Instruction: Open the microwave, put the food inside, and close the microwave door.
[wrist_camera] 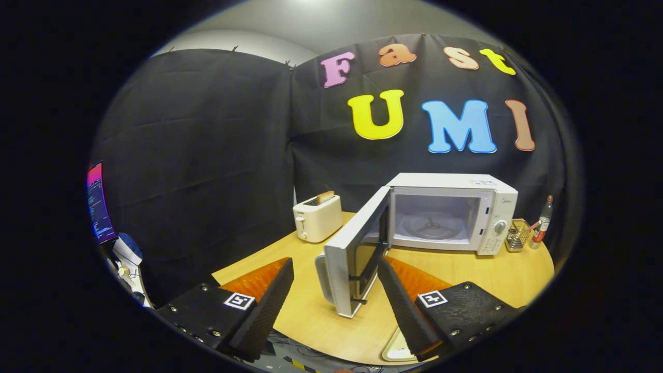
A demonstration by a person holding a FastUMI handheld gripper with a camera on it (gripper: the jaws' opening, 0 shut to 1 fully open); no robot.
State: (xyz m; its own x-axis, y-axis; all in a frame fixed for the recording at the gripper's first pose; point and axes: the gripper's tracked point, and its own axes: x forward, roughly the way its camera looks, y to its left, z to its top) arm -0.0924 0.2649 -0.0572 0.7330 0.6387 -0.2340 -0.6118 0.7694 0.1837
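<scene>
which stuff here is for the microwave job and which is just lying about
For the job:
microwave, cavity bare
its door, swung wide open
gripper, open, fingers either side of the door's edge

Lying about:
toaster with bread in it
wire basket
bottle
monitor

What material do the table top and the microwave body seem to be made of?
Table top: probably wood or wood laminate, pale with faint grain, matte. Microwave body: likely white painted metal or plastic, smooth, slight sheen. The gripper is open, its fingers on either side of the open door's edge.
</scene>
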